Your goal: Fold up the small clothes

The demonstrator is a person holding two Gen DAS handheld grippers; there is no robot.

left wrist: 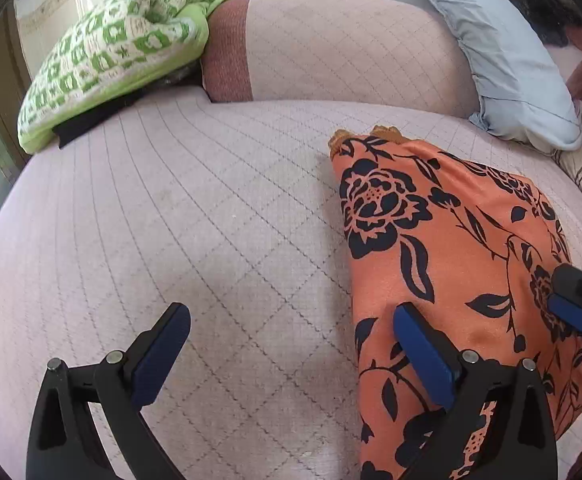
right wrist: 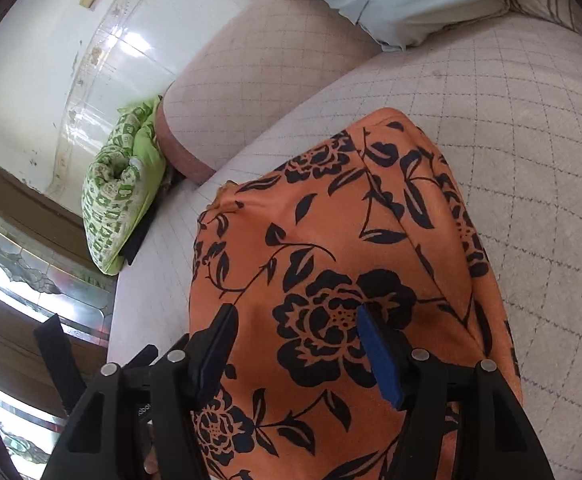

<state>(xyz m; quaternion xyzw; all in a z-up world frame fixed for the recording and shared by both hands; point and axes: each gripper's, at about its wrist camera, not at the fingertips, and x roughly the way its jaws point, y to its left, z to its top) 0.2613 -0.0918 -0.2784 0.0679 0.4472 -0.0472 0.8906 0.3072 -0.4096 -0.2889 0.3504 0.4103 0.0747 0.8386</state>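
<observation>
An orange garment with black flowers (left wrist: 451, 248) lies folded lengthwise on the pale quilted bed, at the right in the left wrist view. My left gripper (left wrist: 291, 316) is open and empty, its right finger over the garment's left edge, its left finger over bare quilt. My right gripper (right wrist: 295, 328) is open just above the garment (right wrist: 331, 240), holding nothing; its tip also shows at the right edge of the left wrist view (left wrist: 575, 304).
A green and white folded blanket (left wrist: 111, 52) lies at the far left of the bed on a dark item. A pink bolster (left wrist: 331, 48) runs along the back. A pale blue pillow (left wrist: 511, 60) lies at the far right. A tiled wall (right wrist: 51, 60) stands behind.
</observation>
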